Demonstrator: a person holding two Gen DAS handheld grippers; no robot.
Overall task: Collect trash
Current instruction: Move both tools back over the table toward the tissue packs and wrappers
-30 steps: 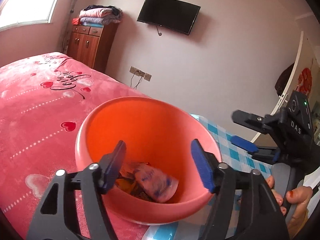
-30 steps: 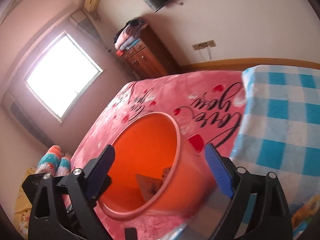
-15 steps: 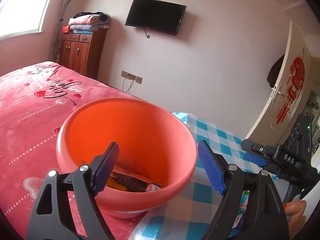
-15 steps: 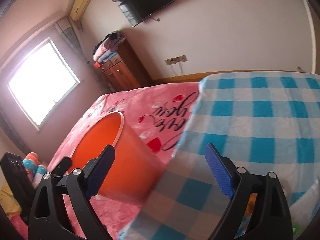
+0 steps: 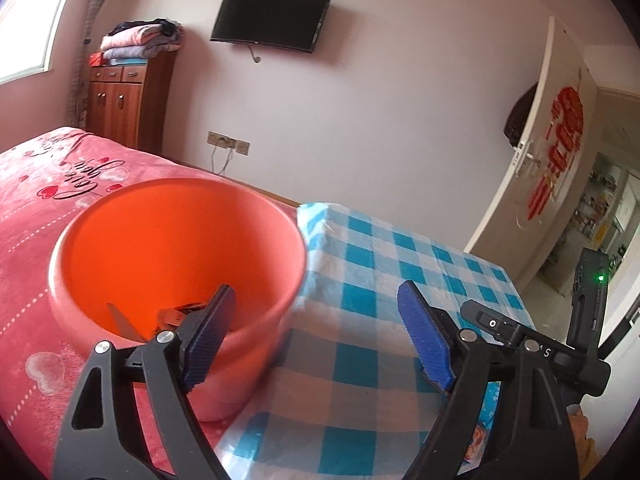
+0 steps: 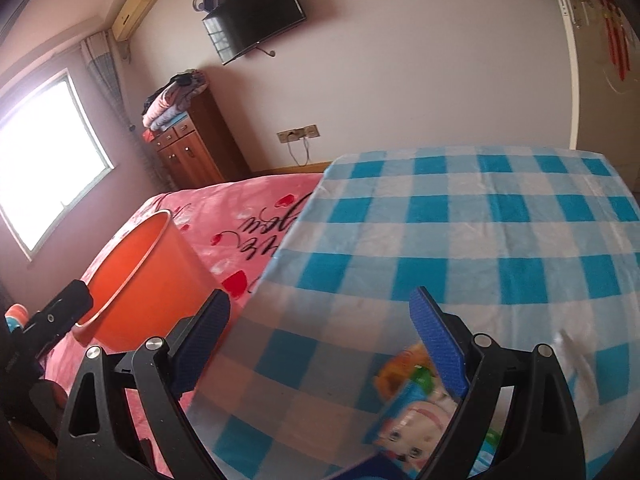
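An orange bin (image 5: 180,240) stands on the pink bed and holds some wrappers (image 5: 176,316) at its bottom. My left gripper (image 5: 316,340) hangs open over the bin's right rim and the edge of the checked cloth, with nothing between its fingers. My right gripper (image 6: 320,336) is open above the blue-checked cloth (image 6: 480,220). A colourful wrapper with a cartoon face (image 6: 408,412) lies just below its right finger (image 6: 440,340), untouched. In the right wrist view the bin (image 6: 140,276) sits off to the left. The right gripper's body (image 5: 520,336) shows at the right of the left wrist view.
The checked cloth (image 5: 400,264) covers a table that butts against the pink bed (image 5: 40,184). A wooden cabinet (image 5: 124,104) with folded laundry stands by the far wall under a television (image 5: 272,20). A white door (image 5: 552,152) stands open at the right.
Both grippers have swung right, away from the bin's mouth and towards the checked cloth. The left jaws have widened a little. The cartoon wrapper has come into the right wrist view.
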